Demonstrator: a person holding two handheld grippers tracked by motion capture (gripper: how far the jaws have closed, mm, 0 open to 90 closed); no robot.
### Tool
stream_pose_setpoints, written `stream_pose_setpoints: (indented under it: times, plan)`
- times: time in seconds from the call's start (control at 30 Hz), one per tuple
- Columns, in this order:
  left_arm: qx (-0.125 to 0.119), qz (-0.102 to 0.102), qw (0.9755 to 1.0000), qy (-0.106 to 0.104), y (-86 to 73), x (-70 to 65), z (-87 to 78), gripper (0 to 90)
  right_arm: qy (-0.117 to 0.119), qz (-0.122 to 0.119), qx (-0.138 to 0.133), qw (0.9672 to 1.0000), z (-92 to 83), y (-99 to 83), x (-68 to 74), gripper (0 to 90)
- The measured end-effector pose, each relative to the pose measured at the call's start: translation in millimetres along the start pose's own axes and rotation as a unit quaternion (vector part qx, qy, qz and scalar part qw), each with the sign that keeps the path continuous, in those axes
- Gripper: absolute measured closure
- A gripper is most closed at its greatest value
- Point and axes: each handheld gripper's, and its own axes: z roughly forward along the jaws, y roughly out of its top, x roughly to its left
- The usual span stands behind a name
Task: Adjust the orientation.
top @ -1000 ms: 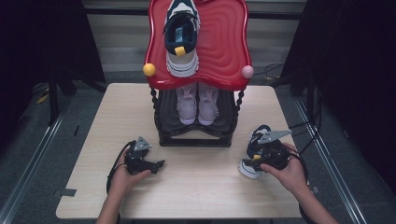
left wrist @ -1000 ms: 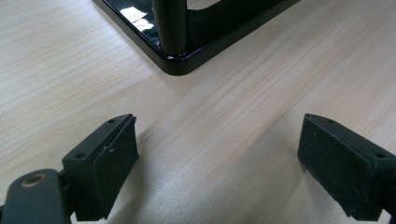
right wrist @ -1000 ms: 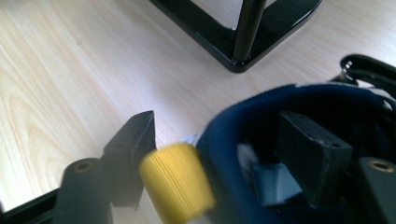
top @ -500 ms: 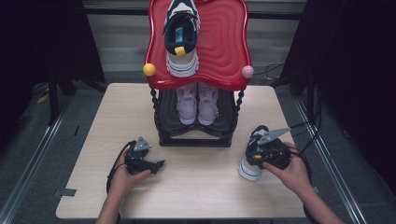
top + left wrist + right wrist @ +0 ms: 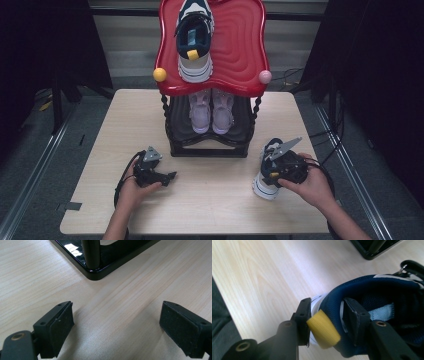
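- Right gripper view: my right claw (image 5: 325, 322) is clamped on the heel of a navy sneaker (image 5: 382, 302), one jaw inside the collar, one outside by the yellow pull tab (image 5: 323, 328).
- High view: that sneaker stands on the counter (image 5: 210, 195), right of the shoe rack (image 5: 210, 145).
- Left gripper view: my left claw (image 5: 116, 327) gapes wide over bare counter, holding nothing, near the rack's corner.

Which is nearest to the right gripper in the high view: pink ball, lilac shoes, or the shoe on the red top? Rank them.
From the right gripper:
1. Lilac shoes, lower shelf, up and left.
2. Pink ball, red top's right front corner.
3. Navy shoe on the red top, farthest, back left.
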Motion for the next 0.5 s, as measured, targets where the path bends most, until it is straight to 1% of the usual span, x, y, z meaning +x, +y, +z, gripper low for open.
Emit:
stream_pose_setpoints:
  times: [0.03, 0.07, 0.1, 0.13, 0.2, 0.23, 0.27, 0.3, 0.33, 0.37, 0.4, 0.43, 0.47, 0.5]
  plan:
    - [0.0, 0.0, 1.0, 0.0, 0.0, 0.0, 0.0, 11.3, 0.0, 0.0, 0.0, 1.0, 0.0, 0.0, 0.0, 57.9]
    - [0.0, 0.0, 1.0, 0.0, 0.0, 0.0, 0.0, 11.3, 0.002, -0.004, 0.007, 1.0, 0.7, 1.5, -0.4, 56.8]
    - [0.0, 0.0, 1.0, 0.0, 0.0, 0.0, 0.0, 11.3, 0.005, -0.004, 0.017, 0.9998, 1.4, 3.7, -0.9, 56.3]
    - [-0.001, 0.001, 1.0, 0.0, 0.0, 0.0, 0.1, 11.3, 0.011, 0.001, 0.033, 0.9994, 2.8, 6.0, -1.8, 56.3]
    - [0.0, 0.0, 1.0, 0.0, 0.0, 0.0, 0.0, 11.3, 0.011, 0.0, 0.037, 0.9993, 3.0, 6.9, -2.6, 56.3]
    - [-0.001, 0.0, 1.0, 0.0, 0.0, 0.0, 0.1, 11.3, 0.015, 0.004, 0.042, 0.999, 3.5, 7.9, -3.5, 56.3]
    - [-0.001, 0.0, 1.0, 0.0, 0.0, 0.0, 0.1, 11.3, 0.022, -0.001, 0.054, 0.9983, 3.9, 10.0, -5.8, 56.2]
    - [0.0, 0.0, 1.0, 0.0, 0.0, 0.0, 0.0, 11.3, 0.022, -0.001, 0.054, 0.9983, 3.9, 10.0, -5.8, 56.2]
    - [0.0, 0.0, 1.0, 0.0, 0.0, 0.0, 0.0, 11.3, 0.022, -0.007, 0.062, 0.9978, 4.2, 12.1, -6.8, 55.4]
    - [0.0, 0.0, 1.0, 0.0, 0.0, 0.0, 0.0, 11.3, 0.022, -0.007, 0.062, 0.9978, 4.2, 12.1, -6.8, 55.4]
    - [0.0, 0.0, 1.0, 0.0, 0.0, 0.0, 0.0, 11.3, 0.025, -0.012, 0.072, 0.997, 4.4, 14.7, -7.2, 55.4]
    - [0.0, 0.0, 1.0, 0.0, 0.0, 0.0, 0.0, 11.3, 0.025, -0.012, 0.072, 0.997, 4.4, 14.7, -7.2, 55.4]
    - [0.0, 0.0, 1.0, 0.0, 0.0, 0.1, 0.0, 11.3, 0.029, -0.016, 0.08, 0.9962, 5.5, 17.0, -7.9, 55.7]
    - [0.0, 0.0, 1.0, 0.0, 0.0, 0.0, 0.0, 11.3, 0.029, -0.016, 0.08, 0.9962, 5.5, 17.0, -7.9, 55.7]
